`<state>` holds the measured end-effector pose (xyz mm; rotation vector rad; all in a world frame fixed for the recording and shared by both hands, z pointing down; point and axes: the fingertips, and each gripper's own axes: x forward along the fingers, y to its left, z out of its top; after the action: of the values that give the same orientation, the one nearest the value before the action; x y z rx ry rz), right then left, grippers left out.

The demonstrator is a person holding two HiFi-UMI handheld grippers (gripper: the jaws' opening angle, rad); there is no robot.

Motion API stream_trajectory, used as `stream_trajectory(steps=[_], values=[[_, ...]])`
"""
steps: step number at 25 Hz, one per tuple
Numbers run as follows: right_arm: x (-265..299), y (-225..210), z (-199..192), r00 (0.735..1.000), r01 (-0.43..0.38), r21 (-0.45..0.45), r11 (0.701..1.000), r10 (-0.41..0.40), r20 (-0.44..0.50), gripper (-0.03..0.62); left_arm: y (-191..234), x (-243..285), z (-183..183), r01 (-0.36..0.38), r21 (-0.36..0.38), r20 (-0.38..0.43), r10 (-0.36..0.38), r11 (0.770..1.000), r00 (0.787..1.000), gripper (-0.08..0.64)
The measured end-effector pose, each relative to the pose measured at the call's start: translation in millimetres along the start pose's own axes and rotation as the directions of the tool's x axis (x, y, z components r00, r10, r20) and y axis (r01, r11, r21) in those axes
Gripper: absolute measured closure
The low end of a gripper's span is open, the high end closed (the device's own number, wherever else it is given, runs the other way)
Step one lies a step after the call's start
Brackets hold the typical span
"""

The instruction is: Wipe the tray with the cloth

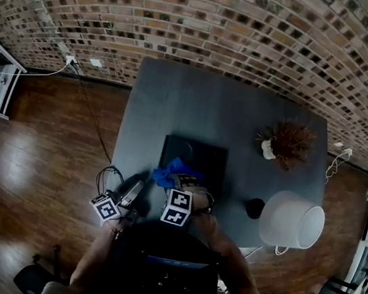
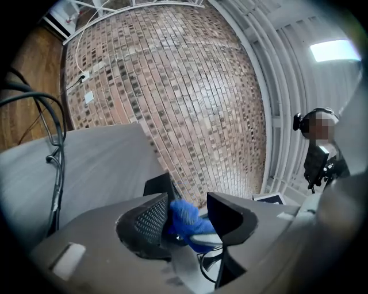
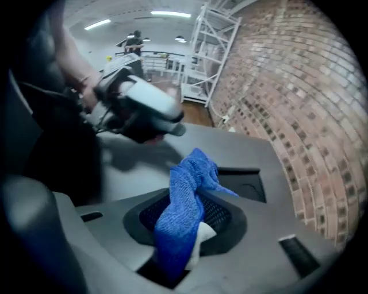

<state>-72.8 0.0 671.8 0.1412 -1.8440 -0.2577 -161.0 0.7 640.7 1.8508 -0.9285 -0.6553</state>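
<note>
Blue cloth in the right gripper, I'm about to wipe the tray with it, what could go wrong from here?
1. The right gripper holds the blue cloth bunched between its fingers, with a loose end sticking out. It could slip free or wipe only a narrow strip.
2. Nothing steadies the black tray. The left gripper is open and off it, so the tray may slide on the grey table under a push.

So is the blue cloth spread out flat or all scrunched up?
Scrunched up: the cloth is a crumpled bunch pinched in the right tool.
</note>
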Motion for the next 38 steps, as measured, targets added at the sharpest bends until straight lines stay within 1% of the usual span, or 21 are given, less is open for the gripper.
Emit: stream_trajectory(steps=[2, 4, 6, 8, 10, 12, 15, 16, 17, 19, 21, 23, 24, 26, 29, 30, 31, 33, 34, 35, 38], values=[[-4.9, 2.9, -11.7, 0.999, -0.034, 0.023, 0.999, 0.035, -0.031, 0.462, -1.2, 1.3, 1.6, 0.007, 0.005, -0.002, -0.007, 1.0, 1.0, 0.359], [-11.9, -29.6, -6.7, 0.998, 0.046, 0.161, 0.986, -0.053, 0.037, 0.462, -9.8, 8.2, 5.0, 0.037, 0.027, -0.01, -0.037, 0.999, 0.999, 0.362], [-14.9, -63.5, 8.7, 0.98, 0.107, 0.304, 0.947, -0.152, 0.129, 0.46, -22.4, 22.5, 8.3, 0.078, 0.063, -0.027, -0.076, 0.995, 0.997, 0.364], [-1.9, -68.1, 8.7, 0.975, 0.113, 0.339, 0.934, -0.17, 0.144, 0.46, -36.7, 43.0, 9.6, 0.123, 0.092, -0.049, -0.119, 0.988, 0.992, 0.364], [5.3, -58.3, -10.0, 0.979, 0.096, 0.358, 0.929, -0.154, 0.136, 0.46, -51.4, 65.3, 7.9, 0.163, 0.123, -0.084, -0.153, 0.979, 0.985, 0.364], [-5.1, -55.8, -47.6, 0.983, 0.095, 0.448, 0.889, -0.154, 0.097, 0.462, -62.7, 86.0, 4.3, 0.196, 0.165, -0.134, -0.175, 0.967, 0.975, 0.364], [-26.1, -66.5, -124.2, 0.98, 0.188, 0.594, 0.782, -0.189, -0.061, 0.462, -66.8, 108.6, -6.8, 0.227, 0.202, -0.211, -0.184, 0.953, 0.96, 0.364], [-30.7, -71.9, -139.8, 0.975, 0.22, 0.611, 0.761, -0.196, -0.107, 0.462, -64.8, 112.4, -12.3, 0.228, 0.209, -0.234, -0.178, 0.951, 0.956, 0.365], [-32.7, -78.6, -142.5, 0.972, 0.231, 0.615, 0.754, -0.203, -0.116, 0.462, -61.5, 114.4, -17.5, 0.223, 0.215, -0.251, -0.167, 0.951, 0.953, 0.364], [-28.0, -97.4, -109.5, 0.975, 0.191, 0.595, 0.781, -0.222, -0.02, 0.463, -52.1, 115.9, -24.1, 0.194, 0.218, -0.267, -0.133, 0.956, 0.954, 0.364], [-10.6, -117.2, -54.7, 0.967, 0.132, 0.526, 0.84, -0.225, 0.116, 0.463, -41.3, 117.1, -26.7, 0.149, 0.226, -0.268, -0.086, 0.963, 0.96, 0.364], [14.8, -125.8, -17.3, 0.965, 0.075, 0.447, 0.891, -0.178, 0.193, 0.466, -31.2, 115.9, -26.0, 0.101, 0.238, -0.25, -0.039, 0.966, 0.967, 0.43], [24.3, -126.6, -12.3, 0.968, 0.043, 0.43, 0.902, -0.144, 0.207, 0.465, -25.9, 114.3, -25.3, 0.079, 0.235, -0.239, -0.021, 0.969, 0.971, 0.468], [26.7, -129.5, -28.2, 0.977, 0.005, 0.448, 0.894, -0.1, 0.189, 0.463, -19.3, 111.8, -25.4, 0.063, 0.212, -0.228, -0.014, 0.975, 0.973, 0.477], [9.1, -147.4, -77.9, 0.988, 0.106, 0.517, 0.849, -0.147, 0.039, 0.463, -19.3, 111.9, -23.4, 0.079, 0.196, -0.227, -0.033, 0.977, 0.973, 0.477], [4.7, -151.1, -82.7, 0.986, 0.142, 0.516, 0.845, -0.167, 0.001, 0.463, -19.0, 111.4, -22.2, 0.081, 0.191, -0.22, -0.037, 0.978, 0.975, 0.477], [4.2, -149.5, -76.5, 0.985, 0.154, 0.489, 0.858, -0.173, -0.006, 0.463, -18.1, 110.2, -20.6, 0.079, 0.182, -0.208, -0.041, 0.98, 0.977, 0.477], [15.5, -133.8, -45.1, 0.991, 0.094, 0.412, 0.906, -0.124, 0.047, 0.463, -16.2, 107.2, -16.9, 0.078, 0.163, -0.18, -0.048, 0.984, 0.983, 0.477], [22.7, -129.3, -32.8, 0.994, 0.06, 0.398, 0.916, -0.093, 0.065, 0.463, -16.1, 106.1, -15.9, 0.082, 0.156, -0.173, -0.054, 0.984, 0.983, 0.477], [26.4, -133.5, -25.3, 0.994, 0.047, 0.413, 0.91, -0.084, 0.072, 0.463, -16.6, 105.6, -15.5, 0.088, 0.153, -0.173, -0.061, 0.984, 0.983, 0.477], [27.8, -170.0, 0.4, 0.979, 0.016, 0.54, 0.842, -0.123, 0.162, 0.465, -16.7, 105.5, -15.8, 0.09, 0.164, -0.182, -0.059, 0.982, 0.981, 0.477]])
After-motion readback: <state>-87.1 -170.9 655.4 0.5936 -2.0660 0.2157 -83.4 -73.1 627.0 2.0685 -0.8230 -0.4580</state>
